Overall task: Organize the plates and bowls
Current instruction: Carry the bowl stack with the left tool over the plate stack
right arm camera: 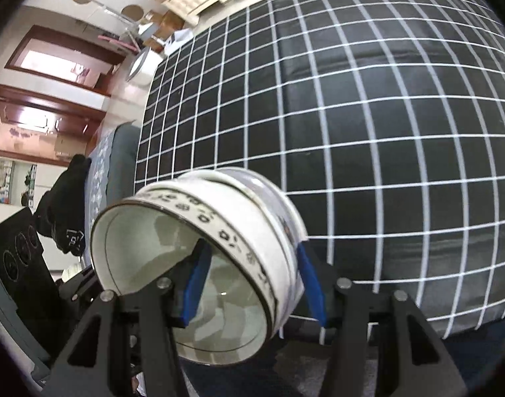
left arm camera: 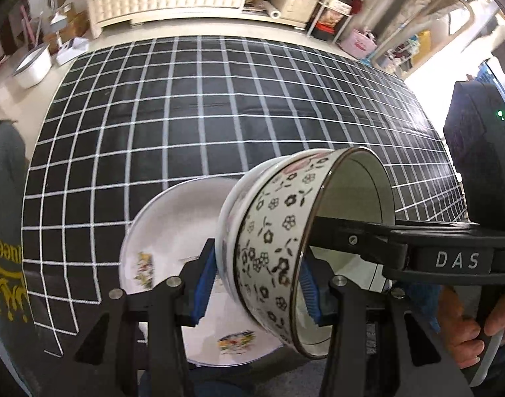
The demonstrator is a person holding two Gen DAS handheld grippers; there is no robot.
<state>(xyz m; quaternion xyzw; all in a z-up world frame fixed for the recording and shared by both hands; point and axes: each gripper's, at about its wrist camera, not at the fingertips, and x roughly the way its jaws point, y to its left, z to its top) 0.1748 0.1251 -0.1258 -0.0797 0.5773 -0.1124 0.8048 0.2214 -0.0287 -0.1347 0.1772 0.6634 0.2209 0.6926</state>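
A nested stack of bowls (left arm camera: 272, 231), the inner one printed with black flowers, hangs tilted on its side above the table. My left gripper (left arm camera: 257, 289) is shut on its wall, one blue pad (left arm camera: 204, 284) outside and one inside. My right gripper (left arm camera: 331, 231) comes in from the right and clamps the upper rim. In the right wrist view the bowl stack (right arm camera: 249, 215) sits between the right gripper's (right arm camera: 252, 284) blue pads, with the mouth facing left. Below the stack, a white plate (left arm camera: 166, 231) with flower decals lies on the table.
A black tablecloth with a white grid (left arm camera: 219, 115) covers the table. A white cabinet (left arm camera: 169, 0) stands behind it, a white basin (left arm camera: 32, 66) on the floor at the left, and shelves at the back right. A hand (left arm camera: 464, 330) holds the right gripper's handle.
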